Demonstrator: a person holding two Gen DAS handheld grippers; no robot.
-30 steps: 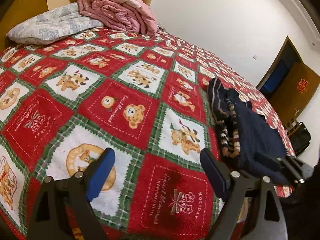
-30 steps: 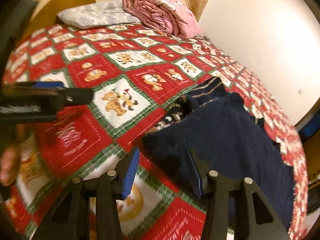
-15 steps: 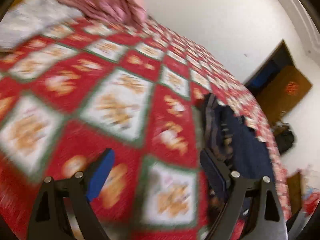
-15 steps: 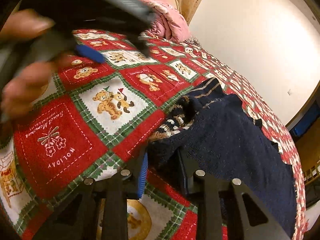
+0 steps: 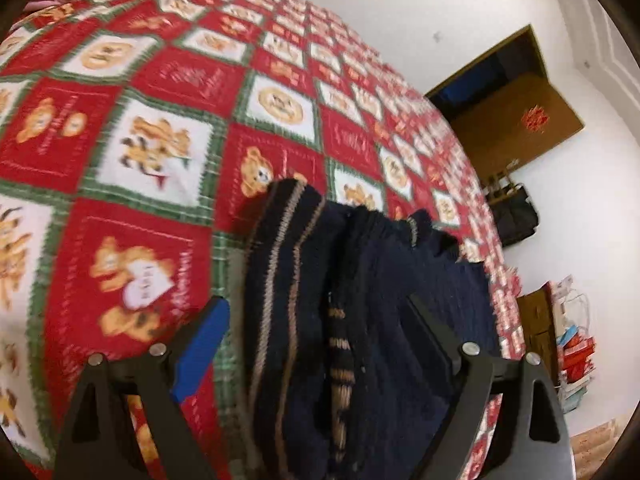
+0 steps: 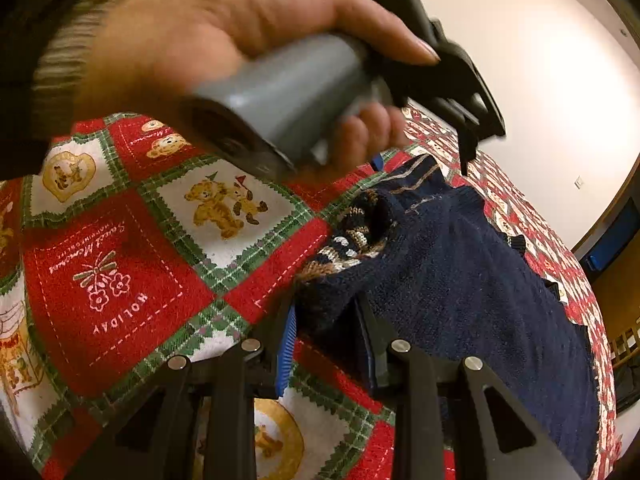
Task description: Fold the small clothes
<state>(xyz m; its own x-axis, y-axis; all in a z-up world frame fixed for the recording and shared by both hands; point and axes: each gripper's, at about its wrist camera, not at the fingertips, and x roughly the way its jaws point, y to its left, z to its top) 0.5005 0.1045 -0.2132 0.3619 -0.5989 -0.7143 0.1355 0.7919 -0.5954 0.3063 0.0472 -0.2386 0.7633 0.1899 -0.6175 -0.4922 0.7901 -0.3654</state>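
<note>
Navy knit sweater (image 6: 460, 276) lay rumpled on bedspread (image 6: 120, 280), barely folded | right gripper (image 6: 326, 340) pinched its near corner | left gripper (image 5: 320, 344) spread wide above striped hem | folding mostly left

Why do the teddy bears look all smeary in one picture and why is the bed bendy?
In the left wrist view the bear blanket is smeared by motion blur, while the navy sweater is a bit sharper. In the right wrist view the blanket is crisp, but the hand close to the lens is blurry. Both views are fisheye, so the bed bulges and dark corners ring the picture.
</note>
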